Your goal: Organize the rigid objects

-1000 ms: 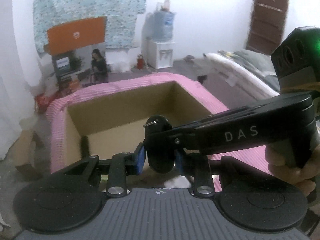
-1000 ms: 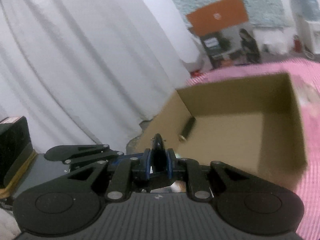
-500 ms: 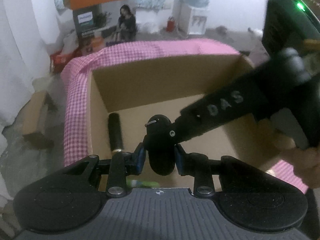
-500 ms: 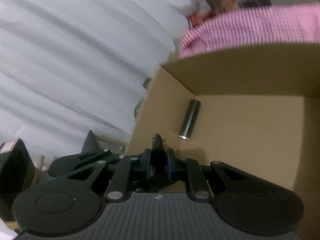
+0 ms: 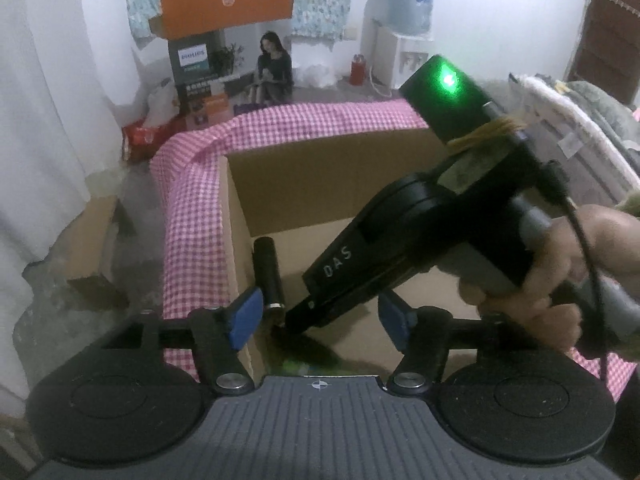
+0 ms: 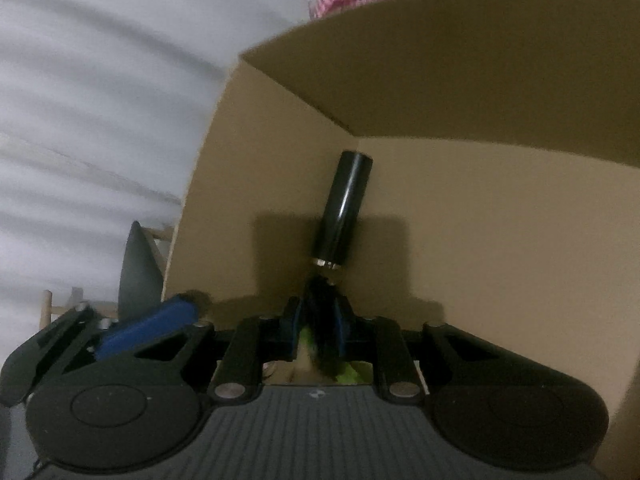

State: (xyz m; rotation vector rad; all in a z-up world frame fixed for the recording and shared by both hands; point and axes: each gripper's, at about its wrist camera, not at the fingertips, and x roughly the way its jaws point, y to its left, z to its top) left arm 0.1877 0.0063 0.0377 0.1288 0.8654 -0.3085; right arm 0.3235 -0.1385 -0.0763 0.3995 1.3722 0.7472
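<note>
A dark flat object (image 6: 322,320) sits pinched edge-on in the right gripper (image 6: 320,322), low inside the cardboard box (image 6: 480,80) and not yet let go, just short of a black cylinder (image 6: 342,208) already lying on the box floor by the left wall. The left gripper (image 5: 320,320) hangs over the near rim, spread wide and empty. So one item appears stowed and a second nearly placed; what remains outside is not shown.
</note>
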